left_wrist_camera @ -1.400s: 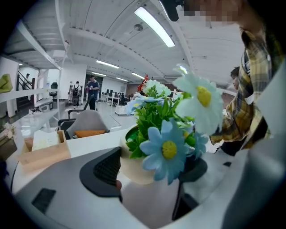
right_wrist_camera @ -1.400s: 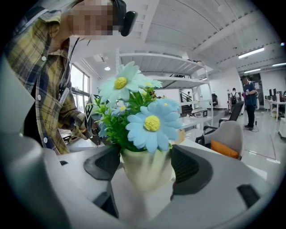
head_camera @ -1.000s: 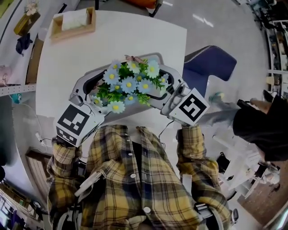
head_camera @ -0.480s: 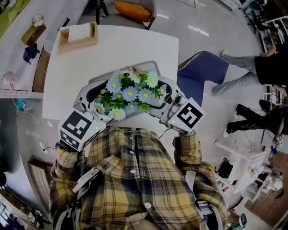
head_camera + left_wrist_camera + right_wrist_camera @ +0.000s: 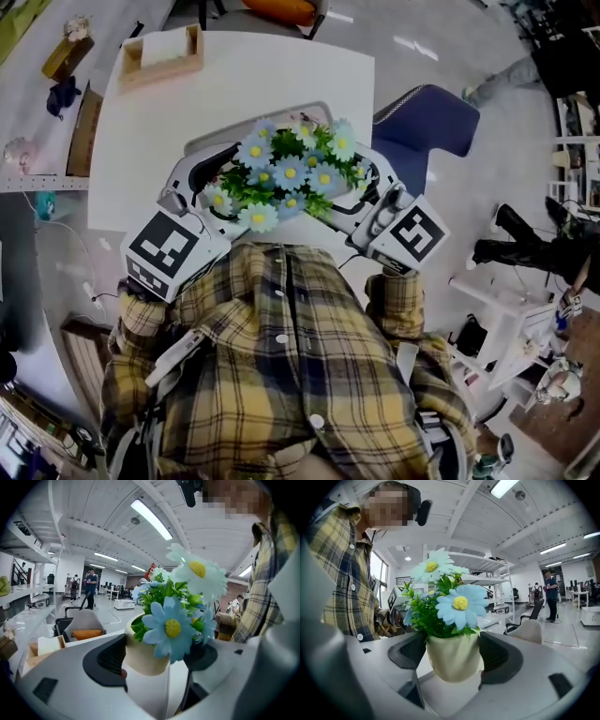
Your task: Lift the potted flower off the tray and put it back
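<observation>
Grip: your left gripper (image 5: 154,654) and right gripper (image 5: 452,658) each pinched the potted flower (image 5: 286,173) between their jaws.
Done: you held it clear of the tray (image 5: 281,114), which lay below the jaw tips.
Left: setting it back down.

A wooden box (image 5: 164,67) sits on the white table (image 5: 281,94), blue chair (image 5: 427,122) beside
</observation>
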Action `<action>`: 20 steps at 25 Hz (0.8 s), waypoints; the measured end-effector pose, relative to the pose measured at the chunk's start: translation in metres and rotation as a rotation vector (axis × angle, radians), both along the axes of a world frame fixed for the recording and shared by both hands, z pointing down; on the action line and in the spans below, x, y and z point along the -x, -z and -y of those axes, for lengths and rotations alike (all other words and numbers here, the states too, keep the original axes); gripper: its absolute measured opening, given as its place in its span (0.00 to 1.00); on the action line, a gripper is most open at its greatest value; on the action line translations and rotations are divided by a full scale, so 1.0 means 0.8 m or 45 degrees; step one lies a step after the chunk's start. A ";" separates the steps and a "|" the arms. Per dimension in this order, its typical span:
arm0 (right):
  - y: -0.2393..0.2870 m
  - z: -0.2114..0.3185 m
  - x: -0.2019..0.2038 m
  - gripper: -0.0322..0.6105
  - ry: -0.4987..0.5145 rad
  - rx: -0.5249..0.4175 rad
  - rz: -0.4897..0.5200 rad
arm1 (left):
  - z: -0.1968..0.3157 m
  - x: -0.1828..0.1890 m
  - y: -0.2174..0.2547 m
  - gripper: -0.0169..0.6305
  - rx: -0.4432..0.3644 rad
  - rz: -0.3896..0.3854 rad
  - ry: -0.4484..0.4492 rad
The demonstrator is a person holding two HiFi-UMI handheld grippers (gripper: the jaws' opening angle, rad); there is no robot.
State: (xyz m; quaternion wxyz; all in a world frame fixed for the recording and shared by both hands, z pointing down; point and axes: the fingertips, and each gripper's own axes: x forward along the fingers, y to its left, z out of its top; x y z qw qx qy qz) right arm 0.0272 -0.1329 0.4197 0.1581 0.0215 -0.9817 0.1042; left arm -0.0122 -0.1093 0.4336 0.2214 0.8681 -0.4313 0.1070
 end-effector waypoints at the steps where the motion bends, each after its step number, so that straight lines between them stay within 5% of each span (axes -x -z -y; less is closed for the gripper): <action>1: 0.000 0.001 0.000 0.60 -0.005 -0.011 0.000 | 0.000 -0.001 -0.001 0.58 -0.002 0.002 -0.004; 20: 0.002 0.005 0.001 0.60 -0.017 -0.051 0.017 | 0.001 0.002 -0.001 0.58 -0.027 0.021 -0.014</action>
